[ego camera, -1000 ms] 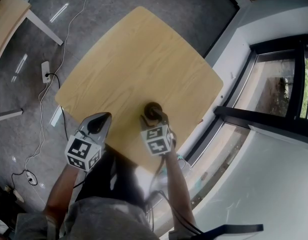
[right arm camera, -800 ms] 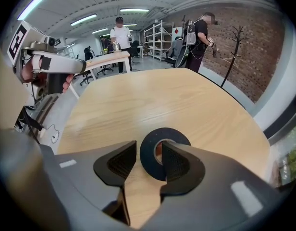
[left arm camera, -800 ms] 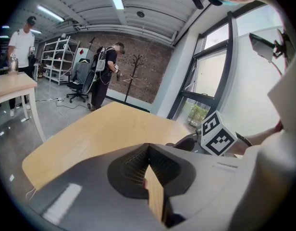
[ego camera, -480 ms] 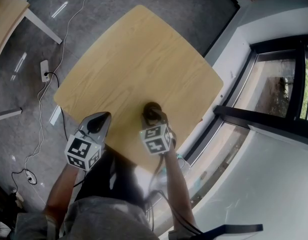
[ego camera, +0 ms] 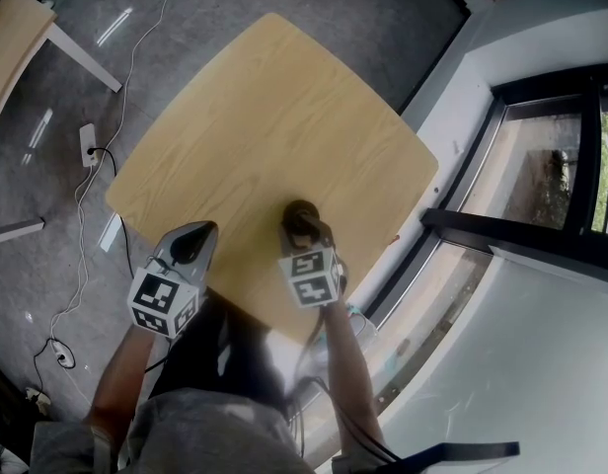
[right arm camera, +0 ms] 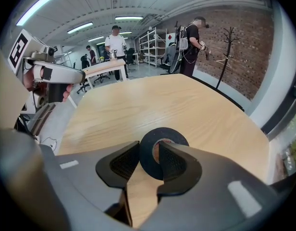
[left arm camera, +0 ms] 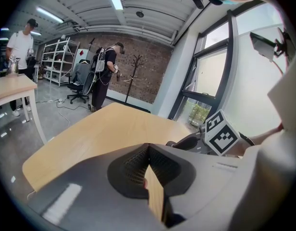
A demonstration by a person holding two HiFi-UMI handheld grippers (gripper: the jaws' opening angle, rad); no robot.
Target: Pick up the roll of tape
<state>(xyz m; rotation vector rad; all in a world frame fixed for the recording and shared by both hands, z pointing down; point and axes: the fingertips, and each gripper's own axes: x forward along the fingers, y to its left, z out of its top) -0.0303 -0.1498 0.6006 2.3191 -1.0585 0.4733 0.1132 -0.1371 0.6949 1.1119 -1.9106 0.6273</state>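
Right gripper (right arm camera: 149,150): fingers closing on roll of tape (right arm camera: 163,132).
Left gripper (left arm camera: 148,149): fingers together, empty.
Risk: shallow bite may slip.

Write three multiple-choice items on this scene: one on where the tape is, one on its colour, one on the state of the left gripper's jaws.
1. The roll of tape is:
A. on the wooden table
B. on the floor
C. on a shelf

2. The roll is:
A. white
B. black
C. yellow

3. The left gripper's jaws are:
A. wide apart
B. closed on the roll
C. together and empty

Key:
1 A, the roll rests on the wood.
2 B, the whole ring shows black.
3 C, the tips meet with nothing between them.
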